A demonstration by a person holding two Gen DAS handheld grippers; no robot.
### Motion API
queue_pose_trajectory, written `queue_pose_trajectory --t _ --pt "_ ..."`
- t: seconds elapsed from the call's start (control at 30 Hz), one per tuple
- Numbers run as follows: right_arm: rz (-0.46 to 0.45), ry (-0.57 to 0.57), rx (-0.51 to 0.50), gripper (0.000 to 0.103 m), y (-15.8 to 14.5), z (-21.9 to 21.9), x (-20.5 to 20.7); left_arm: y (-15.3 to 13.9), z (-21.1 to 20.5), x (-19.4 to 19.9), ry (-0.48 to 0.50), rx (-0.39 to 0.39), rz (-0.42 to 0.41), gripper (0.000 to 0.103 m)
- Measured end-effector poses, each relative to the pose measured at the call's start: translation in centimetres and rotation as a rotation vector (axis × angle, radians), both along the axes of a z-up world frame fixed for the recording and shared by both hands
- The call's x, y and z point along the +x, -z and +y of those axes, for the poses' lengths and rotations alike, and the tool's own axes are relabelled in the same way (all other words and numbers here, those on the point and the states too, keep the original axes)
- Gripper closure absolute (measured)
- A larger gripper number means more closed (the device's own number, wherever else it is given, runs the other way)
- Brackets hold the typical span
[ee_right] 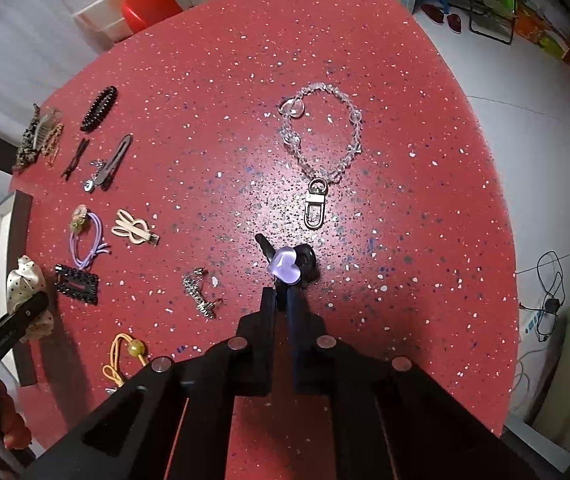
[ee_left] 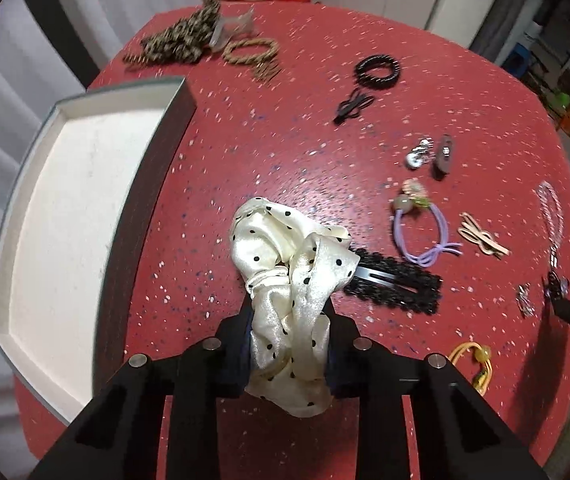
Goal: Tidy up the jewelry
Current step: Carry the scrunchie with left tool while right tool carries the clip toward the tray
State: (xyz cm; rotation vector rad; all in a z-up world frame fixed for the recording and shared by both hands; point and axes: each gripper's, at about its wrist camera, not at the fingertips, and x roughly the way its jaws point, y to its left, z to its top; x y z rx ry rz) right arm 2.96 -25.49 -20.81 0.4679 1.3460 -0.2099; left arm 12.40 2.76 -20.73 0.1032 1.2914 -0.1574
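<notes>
Above the red speckled table [ee_left: 269, 128], left gripper [ee_left: 289, 320] clamps the polka-dot scrunchie [ee_left: 285, 248] beside the white tray [ee_left: 73, 208]; right gripper [ee_right: 283, 292] pinches a purple heart clip [ee_right: 283, 269].

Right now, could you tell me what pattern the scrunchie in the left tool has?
The scrunchie is cream satin with small black polka dots, clearest in the left wrist view.

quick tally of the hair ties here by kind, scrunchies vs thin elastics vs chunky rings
Fabric scrunchies: 2 (cream polka-dot satin scrunchie in the left gripper, leopard-print scrunchie)
Thin elastic loops: 2 (purple loop with flower charm, yellow loop with amber bead)
Chunky rings: 2 (tan twisted rope ring, black beaded ring)
Total: 6
</notes>
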Motion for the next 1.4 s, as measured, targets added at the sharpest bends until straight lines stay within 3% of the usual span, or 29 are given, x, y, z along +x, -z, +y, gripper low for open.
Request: queue_pose_trajectory --t 0.27,0.7,1.13,1.4 --pt "-0.021 0.006 0.032 0.097 -1.1 -1.2 -1.1 -2.2 -0.6 -3.1 0.011 -0.013 -0.016 0.073" --pt "-0.03 -0.017 0.06 0.097 -2.3 -0.8 -1.6 -4.5 0.2 -4.4 0.006 -0.023 -0.033 0.073" --pt "-0.103 -0.085 0.104 0.097 -8.2 1.5 -1.9 -9.5 2.1 -7.3 -0.023 -0.041 -0.082 0.073" --pt "-0.144 -0.131 0.117 0.097 -11.6 4.8 -1.5 -11.1 5.2 -8.6 -0.028 -0.066 -0.098 0.073"
